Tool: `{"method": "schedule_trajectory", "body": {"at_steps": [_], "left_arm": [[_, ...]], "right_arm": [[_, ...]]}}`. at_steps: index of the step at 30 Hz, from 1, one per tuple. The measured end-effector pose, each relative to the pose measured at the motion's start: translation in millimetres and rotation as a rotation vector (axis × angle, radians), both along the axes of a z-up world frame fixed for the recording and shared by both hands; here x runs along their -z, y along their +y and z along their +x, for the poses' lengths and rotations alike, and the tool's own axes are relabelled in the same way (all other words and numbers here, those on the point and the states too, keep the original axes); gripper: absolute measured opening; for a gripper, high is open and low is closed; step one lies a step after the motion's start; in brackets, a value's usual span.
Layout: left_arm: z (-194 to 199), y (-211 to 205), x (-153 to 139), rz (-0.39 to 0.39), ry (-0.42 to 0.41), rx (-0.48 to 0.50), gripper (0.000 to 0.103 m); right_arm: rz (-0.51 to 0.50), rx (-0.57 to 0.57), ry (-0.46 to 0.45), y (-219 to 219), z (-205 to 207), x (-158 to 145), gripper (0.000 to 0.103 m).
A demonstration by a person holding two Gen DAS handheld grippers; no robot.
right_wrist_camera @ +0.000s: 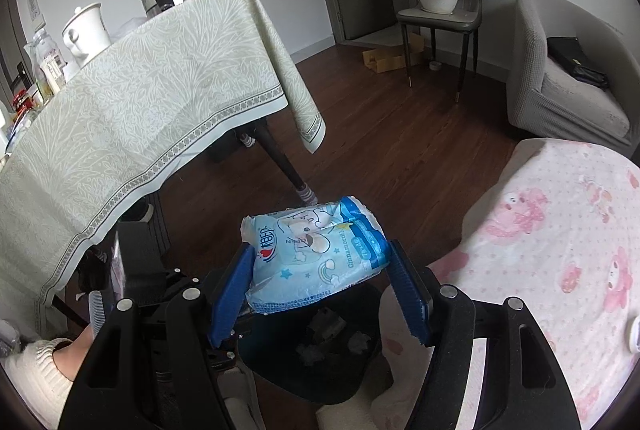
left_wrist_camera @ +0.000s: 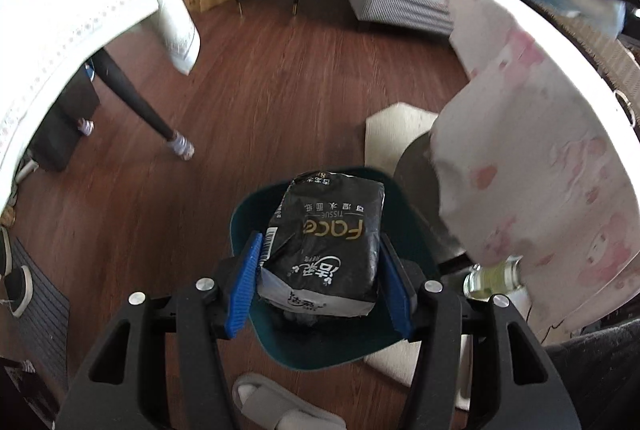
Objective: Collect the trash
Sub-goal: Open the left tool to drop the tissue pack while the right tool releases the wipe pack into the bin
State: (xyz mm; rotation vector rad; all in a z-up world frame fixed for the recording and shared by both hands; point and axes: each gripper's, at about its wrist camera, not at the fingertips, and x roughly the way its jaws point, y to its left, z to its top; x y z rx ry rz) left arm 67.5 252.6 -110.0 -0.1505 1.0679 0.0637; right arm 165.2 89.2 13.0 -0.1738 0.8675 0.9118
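In the left wrist view, the left gripper point(left_wrist_camera: 320, 270) sits at the lower middle of the frame with a black tissue pack point(left_wrist_camera: 326, 242) between its blue pads. The pack's long axis runs away from the camera, up the frame, and it hangs directly over the dark green bin point(left_wrist_camera: 244, 213), whose rim curves around it on the left. The left pad looks slightly off the pack's edge, so I cannot tell whether the pinch is firm or loosening. The drop looks straight down, with nothing in between.

In the right wrist view, the right gripper point(right_wrist_camera: 322, 290) holds a light blue wipes pack point(right_wrist_camera: 316, 250) at the lower middle. The pack lies crosswise and tilted, its left end against the left pad. The right pad appears to stand just clear of it. The bin point(right_wrist_camera: 360, 302) opens below, crumpled paper point(right_wrist_camera: 324, 326) inside.
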Motion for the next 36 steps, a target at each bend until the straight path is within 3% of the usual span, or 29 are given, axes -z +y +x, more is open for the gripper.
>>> {"method": "schedule_trajectory", "body": {"at_steps": [5, 7, 10, 18, 28, 36], "left_arm": [[-5, 5, 17, -0.029, 0.065, -0.003, 0.061], [-6, 7, 20, -0.027, 0.077, -0.002, 0.07], [-9, 9, 16, -0.022, 0.064, -0.004, 0.075], [-16, 26, -6, 0.005, -0.035, -0.036, 0.079], [-30, 36, -58, 0.091, -0.216, -0.06, 0.079], [-36, 34, -91, 0.085, -0.318, -0.072, 0.078]], "right_arm": [[-0.029, -0.011, 0.019, 14, -1, 12, 0.068], [-0.039, -0.017, 0.024, 20, -2, 16, 0.068], [-0.052, -0.023, 0.036, 28, -2, 22, 0.068], [-0.094, -0.036, 0.063, 46, -2, 40, 0.068], [-0.165, -0.054, 0.082, 65, -5, 68, 0.068], [-0.255, -0.069, 0.113, 70, -10, 105, 0.068]]}}
